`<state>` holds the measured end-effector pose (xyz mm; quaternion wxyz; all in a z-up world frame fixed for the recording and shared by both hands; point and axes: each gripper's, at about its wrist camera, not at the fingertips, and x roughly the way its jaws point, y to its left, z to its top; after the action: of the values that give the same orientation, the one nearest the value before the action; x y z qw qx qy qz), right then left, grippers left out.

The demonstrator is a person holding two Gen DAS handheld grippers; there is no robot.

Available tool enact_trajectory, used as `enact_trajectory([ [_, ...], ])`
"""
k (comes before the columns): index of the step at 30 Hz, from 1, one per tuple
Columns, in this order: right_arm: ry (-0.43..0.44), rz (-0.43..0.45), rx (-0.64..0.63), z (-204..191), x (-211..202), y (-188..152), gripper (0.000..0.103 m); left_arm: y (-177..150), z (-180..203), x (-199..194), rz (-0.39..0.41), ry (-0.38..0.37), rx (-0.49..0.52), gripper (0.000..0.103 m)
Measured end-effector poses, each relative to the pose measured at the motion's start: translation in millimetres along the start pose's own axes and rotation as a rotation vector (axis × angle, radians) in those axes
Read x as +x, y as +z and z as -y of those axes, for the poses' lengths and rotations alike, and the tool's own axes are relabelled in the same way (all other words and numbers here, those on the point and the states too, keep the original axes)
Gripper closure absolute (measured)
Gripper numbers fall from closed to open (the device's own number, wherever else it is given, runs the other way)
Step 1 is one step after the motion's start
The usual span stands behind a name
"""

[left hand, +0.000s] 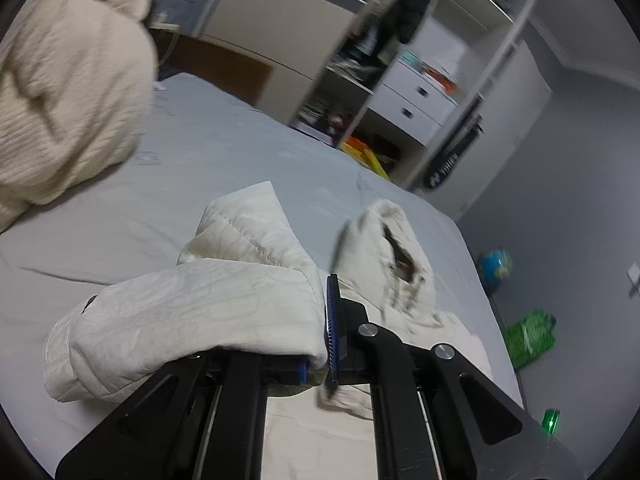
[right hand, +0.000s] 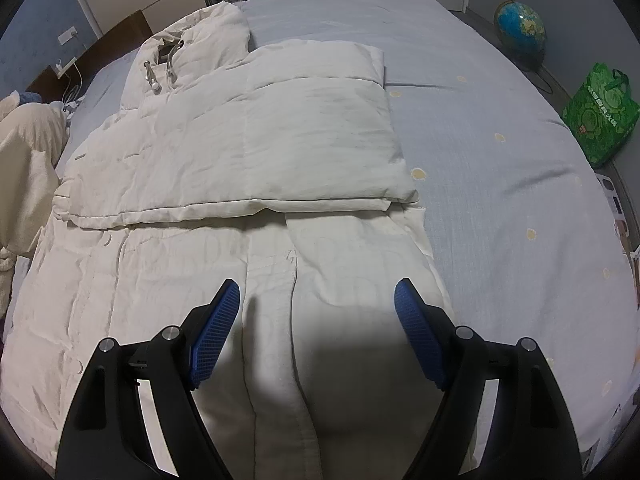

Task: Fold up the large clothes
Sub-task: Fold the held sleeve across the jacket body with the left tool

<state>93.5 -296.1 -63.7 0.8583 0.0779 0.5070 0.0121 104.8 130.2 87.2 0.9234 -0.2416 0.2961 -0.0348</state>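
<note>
Cream quilted fabric, puffy and down-filled by the look of it, makes up the large padded hooded jacket (right hand: 248,152) that lies spread on the pale blue bedsheet (right hand: 500,152), hood toward the far end and one sleeve already folded across the chest. It looks light for its bulk, soft and springy, so folds will likely puff back up unless pressed flat; the shell seems smooth and a little slippery. Seams, cuffs and the hem look like the safest places to pinch, since a thin edge fits between the pads better than a thick panel.

The left gripper (left hand: 330,328) is closed tight on a bunched fold of that jacket, seemingly a sleeve or side edge, lifted clear of the bed. The right gripper (right hand: 316,328) hangs wide apart over the lower front near the zip line, gripping nothing.

A green printed carrier bag (right hand: 600,110) beside the blue desk globe (right hand: 519,24) carries lettering too small to read. A dark bag near the wardrobe shows white letters, blurred beyond reading.
</note>
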Motion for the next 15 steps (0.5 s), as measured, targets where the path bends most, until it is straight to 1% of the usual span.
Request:
enact_trajectory([
  [2, 0.006, 0.004, 0.005, 1, 0, 0, 0.027, -7, 21, 13, -0.024, -0.027, 0.022, 0.095],
  [7, 0.032, 0.015, 0.034, 6, -3, -1, 0.027, -31, 63, 41, -0.092, -0.062, 0.081, 0.095],
  [8, 0.036, 0.017, 0.038, 7, -4, 0, 0.027, -39, 74, 52, -0.118, -0.067, 0.089, 0.095],
  [11, 0.044, 0.021, 0.049, 9, -4, 0, 0.027, -58, 95, 74, -0.169, -0.061, 0.119, 0.095],
  [15, 0.047, 0.024, 0.052, 9, -4, 0, 0.027, -82, 110, 98, -0.225, -0.047, 0.147, 0.095],
])
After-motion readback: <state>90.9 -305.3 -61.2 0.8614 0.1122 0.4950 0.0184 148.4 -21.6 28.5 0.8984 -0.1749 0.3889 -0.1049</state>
